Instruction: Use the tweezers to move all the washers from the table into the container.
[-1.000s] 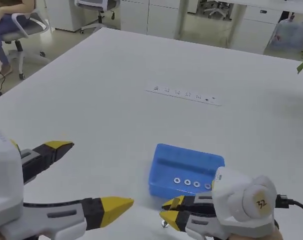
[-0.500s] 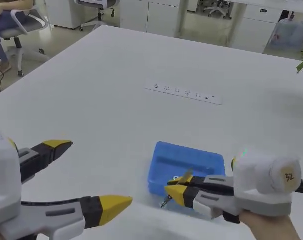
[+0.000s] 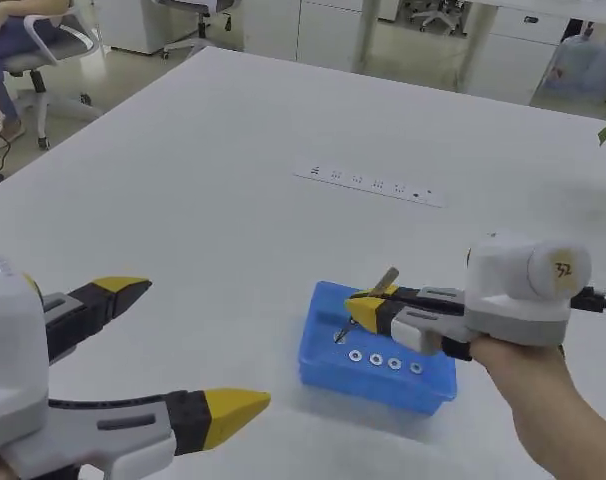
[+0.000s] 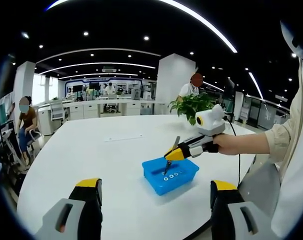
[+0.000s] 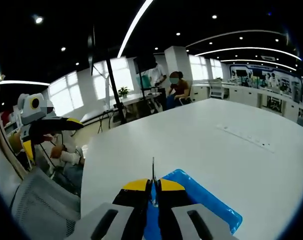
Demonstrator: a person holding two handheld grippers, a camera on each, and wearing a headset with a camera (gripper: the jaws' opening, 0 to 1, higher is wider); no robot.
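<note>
My right gripper (image 3: 368, 308) clamps tweezers (image 3: 343, 332) over container (image 3: 321, 362), lower centre | left gripper (image 3: 203, 345) jaws apart | low tips could flick washers (image 3: 375, 360) out

The right gripper (image 3: 363, 306) has lifted from the surface in front of the container (image 3: 333, 376); its tweezers (image 3: 341, 334) now point inside it.

Four washers (image 3: 385, 361) in blue container (image 3: 323, 375), tweezers (image 3: 387, 279) above

A broad white table (image 3: 183, 200) with a smooth, plain top carries two things. A rectangular blue plastic container (image 3: 368, 388) sits toward its near side. Well apart from it, farther back, lies a long flat white strip (image 3: 368, 185) with small dark markings.
</note>
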